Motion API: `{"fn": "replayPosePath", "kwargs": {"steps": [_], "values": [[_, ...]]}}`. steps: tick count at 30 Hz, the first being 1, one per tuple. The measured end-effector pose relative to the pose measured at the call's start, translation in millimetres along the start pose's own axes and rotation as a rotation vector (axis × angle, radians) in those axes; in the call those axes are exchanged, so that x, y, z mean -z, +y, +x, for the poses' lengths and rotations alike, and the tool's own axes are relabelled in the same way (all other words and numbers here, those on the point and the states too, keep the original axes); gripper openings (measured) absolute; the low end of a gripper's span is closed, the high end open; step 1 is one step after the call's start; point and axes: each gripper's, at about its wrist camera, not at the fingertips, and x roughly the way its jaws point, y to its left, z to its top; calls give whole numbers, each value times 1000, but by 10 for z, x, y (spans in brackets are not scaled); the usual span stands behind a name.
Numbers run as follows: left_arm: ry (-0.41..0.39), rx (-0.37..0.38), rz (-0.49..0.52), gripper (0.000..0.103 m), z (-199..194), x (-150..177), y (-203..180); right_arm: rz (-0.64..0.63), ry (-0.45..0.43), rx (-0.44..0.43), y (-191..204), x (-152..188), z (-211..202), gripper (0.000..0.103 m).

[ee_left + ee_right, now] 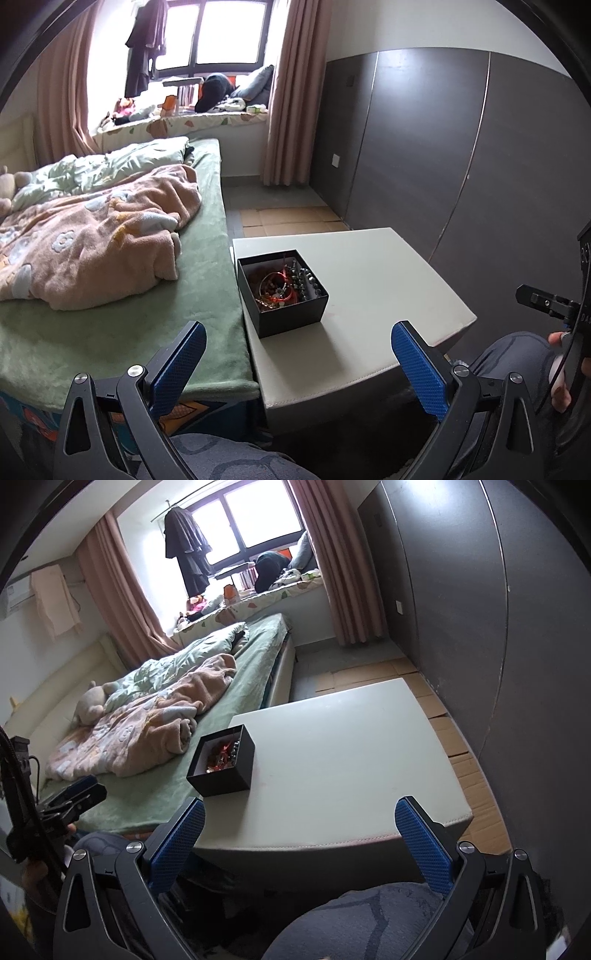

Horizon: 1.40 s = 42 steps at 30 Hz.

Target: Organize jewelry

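Note:
A black open box stands at the left side of a pale square table. It holds a heap of jewelry: red cord, gold rings, dark and silver beads. My left gripper is open and empty, held back from the table's near edge, with the box just beyond its fingers. In the right wrist view the box and its jewelry sit on the table. My right gripper is open and empty over the table's near edge. The box lies ahead and left of it.
A bed with a green sheet and a pink blanket touches the table's left side. A dark wardrobe wall runs along the right. Cardboard covers the floor by it. My knees show below the table.

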Motion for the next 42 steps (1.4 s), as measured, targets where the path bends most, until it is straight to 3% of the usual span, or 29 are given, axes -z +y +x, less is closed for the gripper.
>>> {"fn": "replayPosePath", "kwargs": {"steps": [11, 42], "values": [[4, -12, 38, 100, 24, 4, -68, 25, -12, 7, -64, 9, -27, 103], [-24, -23, 20, 100, -18, 4, -41, 28, -5, 17, -80, 8, -14, 103]]}}
